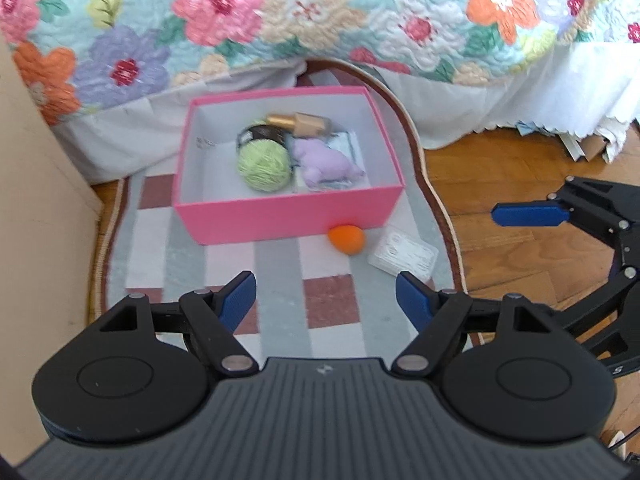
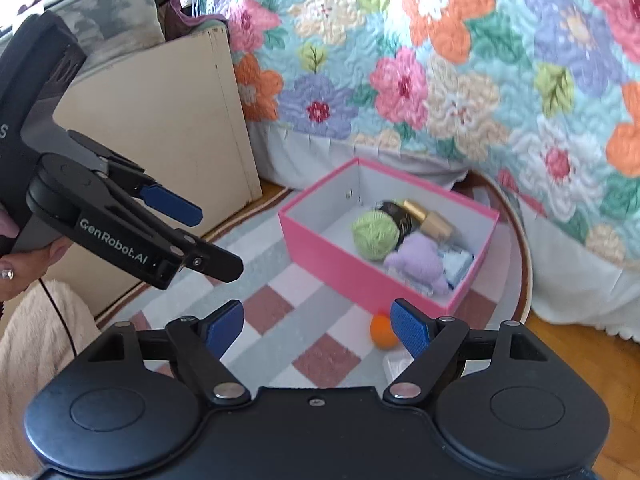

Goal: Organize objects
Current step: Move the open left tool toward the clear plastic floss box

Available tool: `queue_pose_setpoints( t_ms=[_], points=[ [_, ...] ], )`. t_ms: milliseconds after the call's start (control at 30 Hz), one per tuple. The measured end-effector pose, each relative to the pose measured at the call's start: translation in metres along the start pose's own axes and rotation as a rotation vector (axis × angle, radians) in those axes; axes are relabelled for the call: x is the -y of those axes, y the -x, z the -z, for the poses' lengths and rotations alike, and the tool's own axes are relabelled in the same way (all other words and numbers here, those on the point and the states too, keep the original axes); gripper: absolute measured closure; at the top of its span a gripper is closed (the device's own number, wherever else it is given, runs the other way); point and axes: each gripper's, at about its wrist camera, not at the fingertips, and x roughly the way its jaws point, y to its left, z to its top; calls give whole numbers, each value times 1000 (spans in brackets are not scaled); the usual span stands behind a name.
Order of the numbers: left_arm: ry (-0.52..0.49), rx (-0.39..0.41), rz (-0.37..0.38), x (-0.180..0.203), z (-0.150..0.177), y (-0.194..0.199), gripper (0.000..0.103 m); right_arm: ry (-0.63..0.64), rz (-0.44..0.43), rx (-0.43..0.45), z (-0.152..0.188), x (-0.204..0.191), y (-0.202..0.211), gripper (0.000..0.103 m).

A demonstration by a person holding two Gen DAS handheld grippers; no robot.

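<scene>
A pink box [image 1: 288, 216] [image 2: 332, 256] stands open on a checked rug. Inside lie a green yarn ball [image 1: 264, 166] [image 2: 374, 234], a lilac plush toy [image 1: 326, 162] [image 2: 420, 262], a gold-capped bottle [image 1: 304, 122] [image 2: 430, 220] and a dark round item [image 1: 258, 134]. An orange ball [image 1: 347, 239] [image 2: 382, 332] and a clear plastic case [image 1: 404, 258] [image 2: 396, 364] lie on the rug in front of the box. My left gripper [image 1: 326, 300] is open and empty above the rug, short of the ball. My right gripper [image 2: 318, 328] is open and empty, its right fingertip [image 2: 410, 332] overlapping the ball in view.
A flowered quilt [image 1: 320, 12] hangs over the bed behind the box. A beige cabinet [image 2: 168, 120] stands at the left. Wood floor [image 1: 500, 184] lies right of the rug [image 1: 280, 260]. The right gripper shows at the left wrist view's right edge [image 1: 532, 216].
</scene>
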Motion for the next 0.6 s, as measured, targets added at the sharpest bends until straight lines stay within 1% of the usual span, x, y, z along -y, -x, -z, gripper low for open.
queue_pose_setpoints(
  t_ms=[100,233,367,500,600],
  points=[
    [-1,-2,25,4,4,-22,27,-36,3,-13,16,10,-10,19],
    [22,-15,65,9,9,-56,28,-93,21,-32,38,26,-29,19],
    [36,-23,79,12,11,-89,28,-137,38,-42,57,40,-46,19],
    [80,-40,112,12,9,-122,28,-154,91,-34,76,49,-64,19],
    [81,-43,101,15,10,-148,28,-187,148,-12,96,58,-81,14]
  ],
)
